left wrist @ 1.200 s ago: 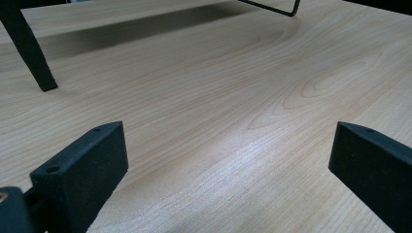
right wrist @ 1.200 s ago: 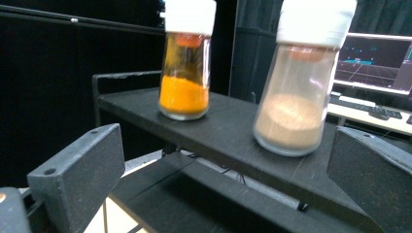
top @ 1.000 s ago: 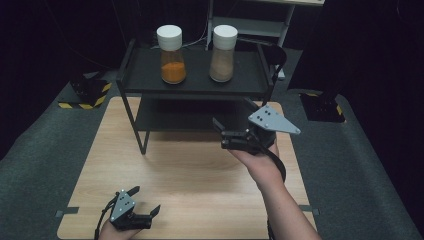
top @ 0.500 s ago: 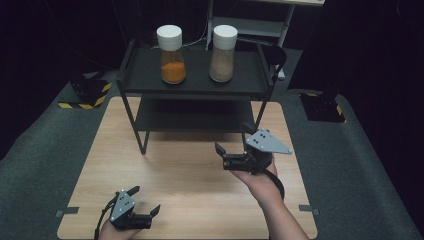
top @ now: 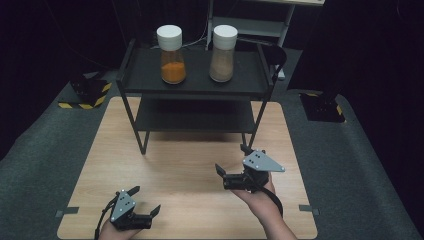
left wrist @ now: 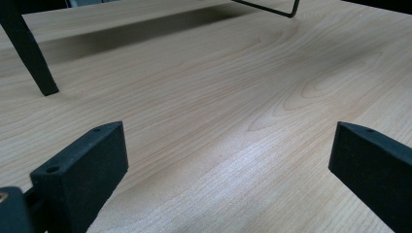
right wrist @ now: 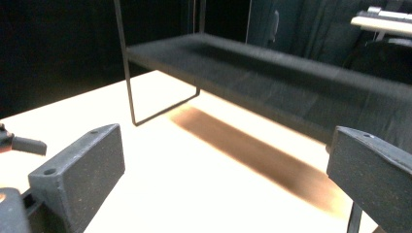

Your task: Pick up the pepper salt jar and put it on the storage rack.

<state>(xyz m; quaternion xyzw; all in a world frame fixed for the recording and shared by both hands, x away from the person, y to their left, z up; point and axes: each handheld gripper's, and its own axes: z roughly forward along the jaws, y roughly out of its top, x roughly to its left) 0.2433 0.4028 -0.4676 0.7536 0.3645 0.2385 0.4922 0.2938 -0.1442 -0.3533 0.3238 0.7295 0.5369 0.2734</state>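
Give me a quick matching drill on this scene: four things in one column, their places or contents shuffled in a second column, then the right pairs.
Things:
1. left jar
2. right jar
3. left gripper
4. right gripper

Places or contents:
A. open, low at the table's near left corner
B. holds brown powder, on the rack's top shelf
C. open, held above the table in front of the rack's right leg
D. holds orange powder, on the rack's top shelf

Pairs: 1-D, 2-B, 3-A, 4-C
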